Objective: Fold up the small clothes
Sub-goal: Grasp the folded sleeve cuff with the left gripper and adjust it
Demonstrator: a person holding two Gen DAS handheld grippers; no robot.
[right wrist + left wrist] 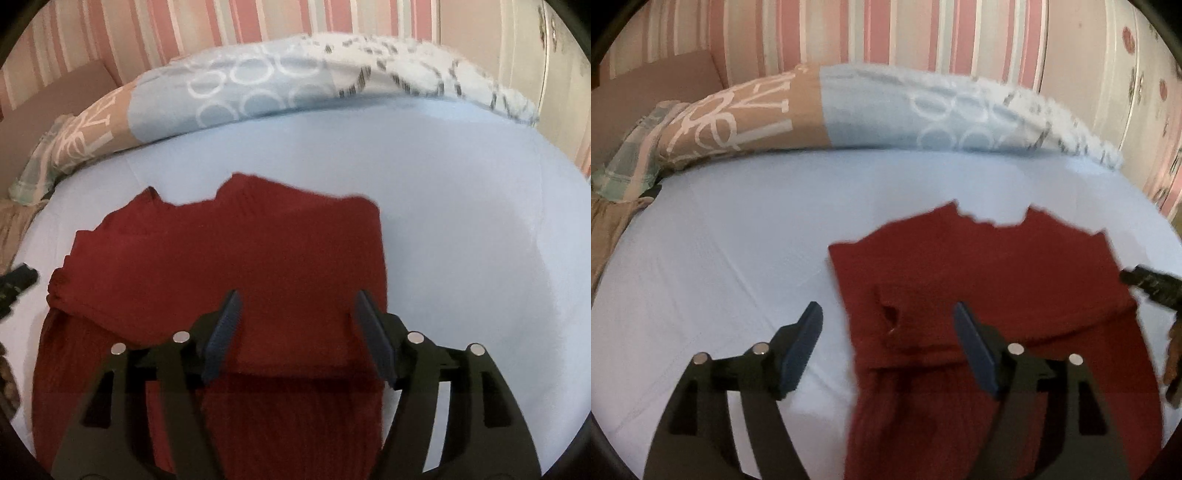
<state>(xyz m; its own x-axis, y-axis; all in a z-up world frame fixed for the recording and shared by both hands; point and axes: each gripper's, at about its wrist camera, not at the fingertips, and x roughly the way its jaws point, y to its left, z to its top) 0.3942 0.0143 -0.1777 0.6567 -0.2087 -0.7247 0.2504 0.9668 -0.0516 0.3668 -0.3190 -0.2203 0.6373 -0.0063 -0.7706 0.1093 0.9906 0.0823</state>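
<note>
Red garment (990, 280) folded on blue sheet (720, 258); left gripper (888, 332) and right gripper (295, 317) spread wide, gripping nothing.

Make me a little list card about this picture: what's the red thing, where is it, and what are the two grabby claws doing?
garment: dark red top, partly folded, one layer lying over the lower part
surface: light blue bedsheet
left gripper: open, holding nothing, over the garment's left edge
right gripper: open, holding nothing, over the garment's right part
behind: patterned duvet bunched along the striped wall
sharpness: both views a bit blurry
</note>
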